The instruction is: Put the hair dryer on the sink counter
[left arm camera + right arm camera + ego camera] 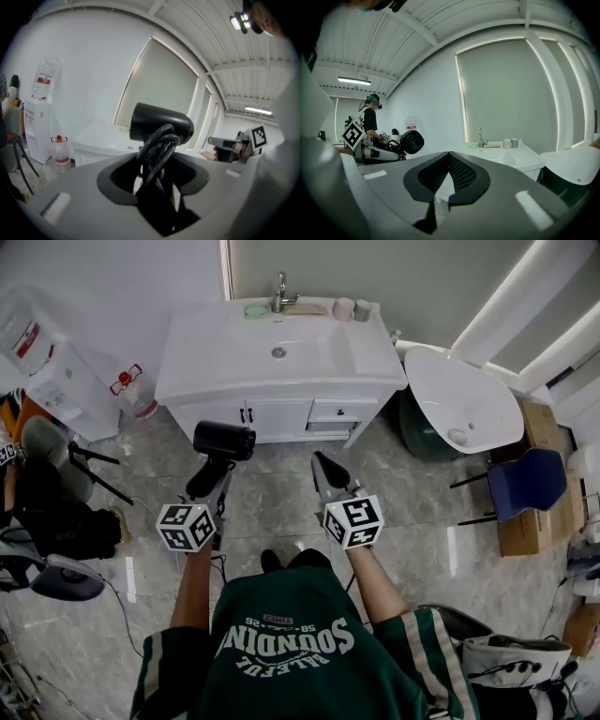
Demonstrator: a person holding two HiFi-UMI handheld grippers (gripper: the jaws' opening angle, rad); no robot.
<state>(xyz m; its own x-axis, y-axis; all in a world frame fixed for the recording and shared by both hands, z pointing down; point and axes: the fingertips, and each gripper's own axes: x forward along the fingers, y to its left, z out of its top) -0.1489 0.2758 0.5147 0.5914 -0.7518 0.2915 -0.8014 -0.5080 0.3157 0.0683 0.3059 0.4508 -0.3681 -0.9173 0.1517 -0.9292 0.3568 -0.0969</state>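
Green shirt [281, 643] is nearest, with both forearms [192, 587] reaching out ahead of it, side by side. Left gripper [214, 486] is clamped on the dryer [225, 440] handle, and the cord [157, 150] is looped round the handle between the jaws. The dryer head sits above the jaw tips, barrel crosswise. Right gripper [327, 471] jaws are closed tip to tip with nothing between them. The dryer is in the air, off to the left of the right jaws and well short of the counter [192, 367].

Containers:
- Sink [309, 352] is ahead of both jaws, drain at its middle.
- Two cups [352, 308] stand at the counter's back, ahead and right of the right jaws; can't see what's in them.
- Green dish [256, 311] is just left of the faucet [279, 293].
- Dispenser [36, 133] with a bottle [44, 79] on top is far left of the left jaws, and a red-capped jug [60, 151] stands on the floor beside it.
- White basin [464, 404] is off to the right of the right jaws.

Both grippers point at the cabinet [281, 418], a touch below level, marker cubes [186, 527] up.
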